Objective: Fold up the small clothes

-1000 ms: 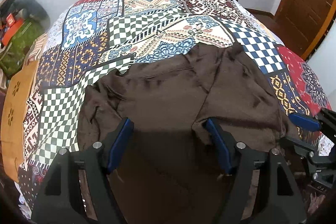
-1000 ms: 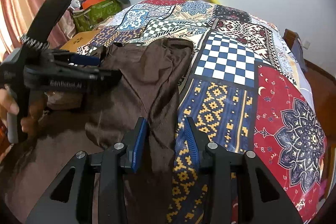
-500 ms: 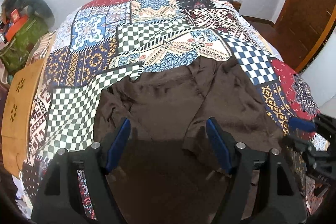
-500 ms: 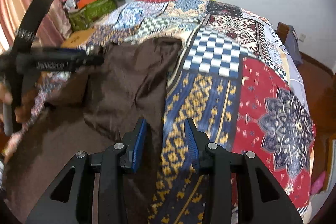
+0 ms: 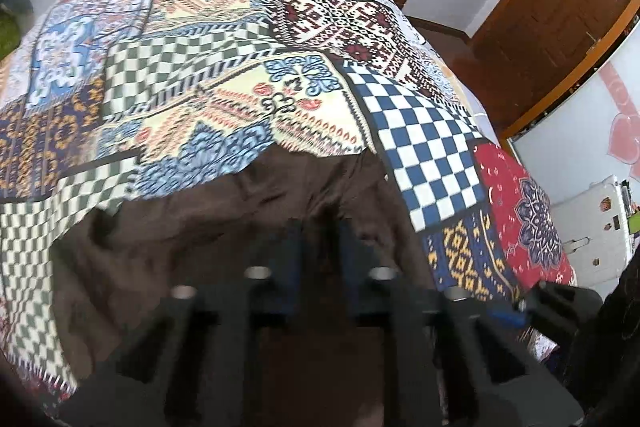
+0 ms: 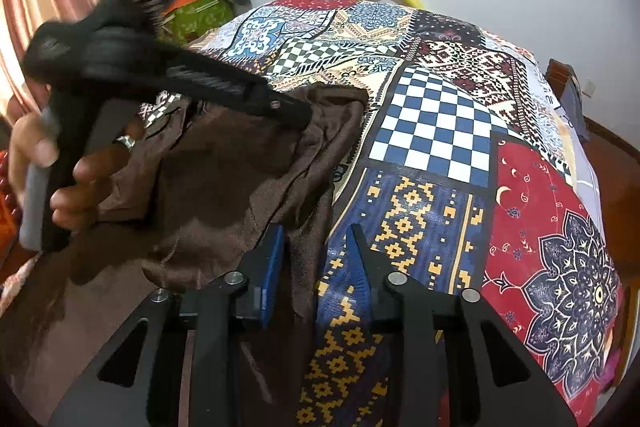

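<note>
Brown garment bunches in my left hand-held gripper, pinched shut on it, while my right hand-held gripper, part-open, straddles a loose edge that I judge may slip off the bed.

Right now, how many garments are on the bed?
1: a brown garment on the patchwork bedspread, its near edge between the right hand-held gripper fingers, its far part at the left hand-held gripper. More could lie beneath it.

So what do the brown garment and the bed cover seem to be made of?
Brown garment: probably a thin, silky woven cloth; it shows a soft sheen and fine, limp wrinkles. Bed cover: likely printed cotton, matte, with flat patchwork patterns and no visible pile.
</note>
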`<state>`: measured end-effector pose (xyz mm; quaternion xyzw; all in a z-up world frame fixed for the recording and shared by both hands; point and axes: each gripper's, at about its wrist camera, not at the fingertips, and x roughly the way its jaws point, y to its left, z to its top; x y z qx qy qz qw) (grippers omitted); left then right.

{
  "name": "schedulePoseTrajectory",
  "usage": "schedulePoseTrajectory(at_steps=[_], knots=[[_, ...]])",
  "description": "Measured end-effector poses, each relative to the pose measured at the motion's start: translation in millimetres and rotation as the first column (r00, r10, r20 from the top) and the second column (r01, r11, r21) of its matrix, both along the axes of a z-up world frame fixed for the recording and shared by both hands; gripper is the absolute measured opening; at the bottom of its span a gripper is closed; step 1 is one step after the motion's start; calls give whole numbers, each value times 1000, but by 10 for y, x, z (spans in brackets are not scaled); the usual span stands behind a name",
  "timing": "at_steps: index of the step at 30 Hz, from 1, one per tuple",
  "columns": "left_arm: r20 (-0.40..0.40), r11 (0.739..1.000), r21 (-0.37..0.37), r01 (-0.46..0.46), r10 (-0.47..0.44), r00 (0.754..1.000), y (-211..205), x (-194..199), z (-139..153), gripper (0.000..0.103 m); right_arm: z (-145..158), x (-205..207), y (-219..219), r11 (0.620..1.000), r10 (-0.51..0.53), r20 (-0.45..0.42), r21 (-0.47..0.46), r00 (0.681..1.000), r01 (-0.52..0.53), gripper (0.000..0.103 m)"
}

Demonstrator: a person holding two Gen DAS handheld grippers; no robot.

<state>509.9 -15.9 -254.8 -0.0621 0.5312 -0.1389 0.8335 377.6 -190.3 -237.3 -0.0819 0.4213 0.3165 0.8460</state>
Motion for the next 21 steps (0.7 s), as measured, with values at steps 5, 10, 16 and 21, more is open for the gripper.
schedulePoseTrajectory(at_steps=[5, 10, 16, 21], knots=[[45, 997, 58, -43, 40, 998, -39, 123, -1, 2, -24, 21, -93, 1000, -10, -3, 7, 1000, 10, 18], [26, 992, 87, -94, 92, 995, -18, 194, -50, 2, -34, 21, -137, 1000, -28, -4, 12, 1000, 29, 18], [42, 995, 80, -65, 62, 997, 35, -77, 226, 28, 64, 17, -226, 998, -63, -1, -8, 998, 63, 18], [84, 984, 178, 10, -25, 996, 39, -542, 350, 51, 233, -104, -265, 996, -54, 1, 64, 999, 54, 18]])
